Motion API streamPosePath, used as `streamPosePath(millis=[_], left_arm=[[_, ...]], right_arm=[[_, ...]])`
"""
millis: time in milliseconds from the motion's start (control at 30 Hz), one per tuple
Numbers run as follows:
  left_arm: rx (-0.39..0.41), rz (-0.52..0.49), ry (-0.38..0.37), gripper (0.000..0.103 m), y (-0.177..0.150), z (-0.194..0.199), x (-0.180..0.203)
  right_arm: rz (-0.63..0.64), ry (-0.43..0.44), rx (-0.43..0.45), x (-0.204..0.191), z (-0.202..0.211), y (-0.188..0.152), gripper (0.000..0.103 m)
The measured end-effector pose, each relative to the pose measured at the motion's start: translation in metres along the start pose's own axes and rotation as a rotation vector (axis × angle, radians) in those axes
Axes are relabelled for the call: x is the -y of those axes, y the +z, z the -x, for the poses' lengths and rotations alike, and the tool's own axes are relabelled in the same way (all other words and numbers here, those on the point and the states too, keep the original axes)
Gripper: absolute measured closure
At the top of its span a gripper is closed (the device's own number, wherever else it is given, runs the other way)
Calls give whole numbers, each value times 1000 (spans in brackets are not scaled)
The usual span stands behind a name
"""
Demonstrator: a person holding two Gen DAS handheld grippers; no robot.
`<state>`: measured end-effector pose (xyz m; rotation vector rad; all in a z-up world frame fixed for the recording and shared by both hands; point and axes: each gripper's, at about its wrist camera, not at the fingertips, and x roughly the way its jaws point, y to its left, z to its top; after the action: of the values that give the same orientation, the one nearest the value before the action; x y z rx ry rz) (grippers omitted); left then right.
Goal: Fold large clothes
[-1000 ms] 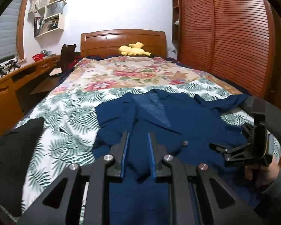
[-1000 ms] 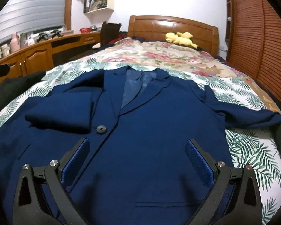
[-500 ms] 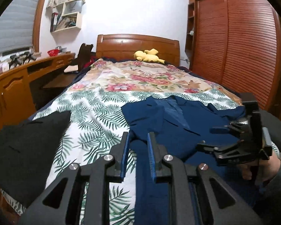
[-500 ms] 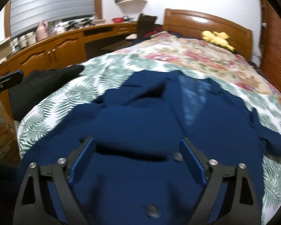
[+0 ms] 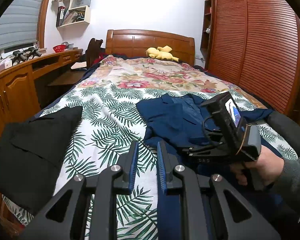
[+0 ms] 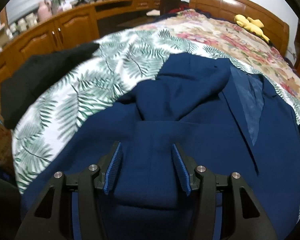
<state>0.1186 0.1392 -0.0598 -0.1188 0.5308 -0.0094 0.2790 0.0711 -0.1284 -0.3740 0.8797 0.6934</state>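
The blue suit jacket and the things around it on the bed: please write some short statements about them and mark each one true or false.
1. The blue suit jacket lies on the leaf-print bedspread. True.
2. The black garment lies on top of the blue jacket. False: it lies apart, near the bed's edge on the desk side.
3. A yellow plush toy lies by the wooden headboard. True.
4. The right gripper hangs over the black garment. False: it is over the jacket, with blue cloth between its partly open fingers.
5. The left gripper stands wide open. False: its fingers are nearly together.
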Motion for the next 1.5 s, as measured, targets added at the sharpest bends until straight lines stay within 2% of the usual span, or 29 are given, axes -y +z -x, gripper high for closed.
streamPosePath(millis=[33,67,133,233,433,633,833,933,1167,1500], left_arm=[[1,0,-4,86,0,0,0],[1,-2,-6,86,-1,0,0],[-2,-6,-10,86,-1,-1,1],[-5,-13,-15,86,0,-4,5],[-12,-26,-26,86,1,-7,14],[-11,-39,-42,86,3,-9,25],[-6,-45,-63,86,7,-11,36],[-4,-53,-77,86,8,-12,44],[-14,-73,-107,86,8,-15,65],[-14,-82,-171,86,12,-21,100]], right_arm=[[4,-8,4,1,0,-1,66],[2,-24,25,4,4,-3,83],[-19,-18,68,12,16,-5,95],[-25,-23,130,22,38,-8,99],[-62,-22,232,46,92,-12,100],[-83,-84,330,71,150,-27,100],[-123,-135,392,86,191,-67,100],[-144,-162,388,87,195,-92,100],[-217,-144,256,92,175,-149,100],[-222,-136,175,74,174,-191,98]])
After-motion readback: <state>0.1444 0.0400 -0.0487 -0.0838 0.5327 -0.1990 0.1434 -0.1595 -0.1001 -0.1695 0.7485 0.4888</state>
